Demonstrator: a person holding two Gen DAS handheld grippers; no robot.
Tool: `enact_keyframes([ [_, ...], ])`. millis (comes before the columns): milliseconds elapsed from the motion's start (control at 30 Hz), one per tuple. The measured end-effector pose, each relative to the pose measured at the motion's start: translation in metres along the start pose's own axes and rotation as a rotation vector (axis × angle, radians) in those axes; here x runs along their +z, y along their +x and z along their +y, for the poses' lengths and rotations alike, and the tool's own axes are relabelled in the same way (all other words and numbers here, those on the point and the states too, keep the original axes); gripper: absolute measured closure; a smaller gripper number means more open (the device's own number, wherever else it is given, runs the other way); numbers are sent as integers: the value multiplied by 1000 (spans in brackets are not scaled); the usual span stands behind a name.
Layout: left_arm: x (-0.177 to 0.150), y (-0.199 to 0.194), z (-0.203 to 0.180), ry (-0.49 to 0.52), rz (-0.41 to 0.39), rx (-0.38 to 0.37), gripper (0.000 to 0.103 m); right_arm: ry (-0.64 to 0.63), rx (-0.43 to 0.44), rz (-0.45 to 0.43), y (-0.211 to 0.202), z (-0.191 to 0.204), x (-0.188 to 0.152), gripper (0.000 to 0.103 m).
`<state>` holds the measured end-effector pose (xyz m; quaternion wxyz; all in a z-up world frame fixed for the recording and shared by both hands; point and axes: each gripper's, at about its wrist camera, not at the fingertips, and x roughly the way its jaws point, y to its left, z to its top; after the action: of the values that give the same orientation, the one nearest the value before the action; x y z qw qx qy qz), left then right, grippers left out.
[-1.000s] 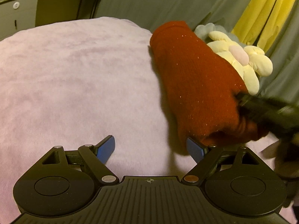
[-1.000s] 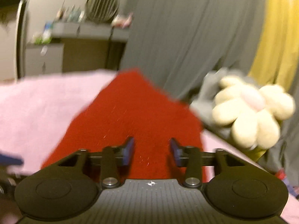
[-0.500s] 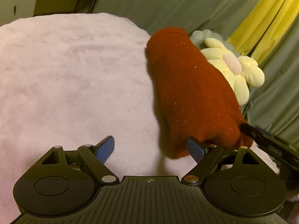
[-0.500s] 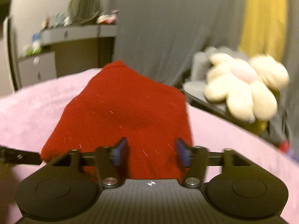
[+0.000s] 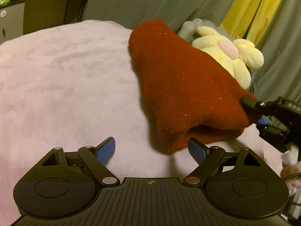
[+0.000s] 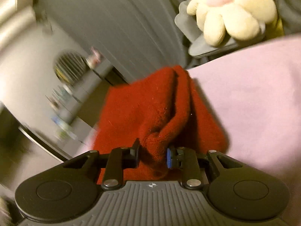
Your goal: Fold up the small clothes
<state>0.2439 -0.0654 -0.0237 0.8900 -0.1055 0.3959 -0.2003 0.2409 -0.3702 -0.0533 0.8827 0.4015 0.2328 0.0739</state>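
Bottom centre of the right wrist view: right hand-held gripper [image 6: 152, 155] — jaws have just been closing and now pinch a bunched fold at the near end of the red knit garment [image 6: 150, 111]. Left hand-held gripper [image 5: 151, 149], low centre in its own view, stands spread, nothing between its jaws, just beside the garment's near corner. Garment lies folded lengthwise on the pink blanket [image 5: 65, 79], centre-right of frame. Step in hand, as judged: carrying the pinched end over for the next fold. Next move calls for a steady lift and an even lay-down — the free end wants pinning. Beyond, upper right: flower plush [image 5: 227, 56].
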Motion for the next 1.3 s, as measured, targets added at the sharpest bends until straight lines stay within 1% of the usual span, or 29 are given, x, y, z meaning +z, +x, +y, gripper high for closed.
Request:
enact_keyframes([
  [33, 1, 1, -1, -4, 0, 1, 14, 69, 46, -22, -2, -14, 1, 79],
  [67, 2, 2, -2, -12, -3, 1, 14, 95, 12, -36, -2, -24, 2, 79],
  [133, 6, 6, -8, -18, -1, -17, 14, 59, -84, -33, 2, -33, 10, 79],
  [167, 6, 8, -11, -8, -1, -28, 14, 38, -103, -28, 4, -32, 9, 79],
  [233, 7, 16, -23, 41, 2, -11, 14, 2, -100, -33, 5, -24, 9, 79],
  [300, 6, 24, -30, 87, -9, 54, 15, -55, -97, -48, 6, -13, 10, 79],
  [333, 5, 27, -30, 94, -21, 112, 14, -76, -94, -53, 5, -9, 9, 79],
  [400, 6, 29, -21, 39, -31, 174, 11, -117, -129, -53, 6, -9, 10, 79],
  [433, 7, 30, -16, 6, -21, 184, 10, -145, -189, -32, 10, -9, 9, 78],
  [467, 6, 31, -12, -20, -5, 170, 10, -176, -258, -3, 20, -12, 8, 77],
  [500, 6, 30, -9, -25, 7, 153, 10, -188, -276, 21, 27, -18, 5, 76],
  [533, 7, 27, -7, -5, 16, 132, 10, -186, -275, 20, 30, -20, 3, 76],
  [567, 9, 23, -6, 14, 33, 97, 11, -187, -269, 17, 29, -20, 3, 72],
  [633, 15, 9, 9, 20, 75, -18, 11, -186, -251, 26, 23, -18, 12, 63],
  [667, 19, 1, 19, 9, 84, -76, 11, -177, -243, 29, 18, -17, 16, 50],
  [700, 26, -7, 32, -15, 84, -132, 11, -171, -241, 22, 10, -17, 20, 33],
  [733, 35, -16, 46, -63, 68, -165, 10, -166, -241, 5, 5, -17, 24, 26],
  [767, 41, -18, 51, -104, 51, -169, 10, -154, -220, -16, -2, -19, 31, 18],
  [800, 50, -20, 60, -162, 29, -176, 10, -128, -178, -27, -6, -23, 38, 17],
  [867, 66, -11, 72, -257, 2, -258, 9, -51, -114, -18, -3, -31, 51, 13],
  [900, 73, 0, 74, -301, -3, -298, 9, -21, -73, 0, 3, -34, 59, 5],
  [933, 79, 13, 73, -343, 11, -318, 9, -3, -23, 29, 14, -38, 67, 4],
  [1000, 86, 38, 66, -364, 50, -384, 8, 23, -10, 100, 39, -46, 79, 4],
  [1033, 89, 50, 62, -363, 66, -400, 8, 45, 4, 151, 54, -53, 85, 4],
  [1100, 94, 69, 56, -345, 87, -410, 8, 74, 17, 210, 73, -62, 89, 4],
  [1167, 96, 84, 53, -328, 93, -420, 6, 101, 37, 227, 87, -73, 92, 4],
  [1200, 100, 93, 52, -328, 95, -431, 6, 132, 64, 240, 93, -80, 92, 6],
  [1233, 102, 101, 51, -335, 97, -432, 9, 183, 98, 251, 100, -88, 90, 8],
  [1300, 106, 115, 52, -364, 98, -425, 14, 215, 133, 252, 106, -91, 83, 19],
])
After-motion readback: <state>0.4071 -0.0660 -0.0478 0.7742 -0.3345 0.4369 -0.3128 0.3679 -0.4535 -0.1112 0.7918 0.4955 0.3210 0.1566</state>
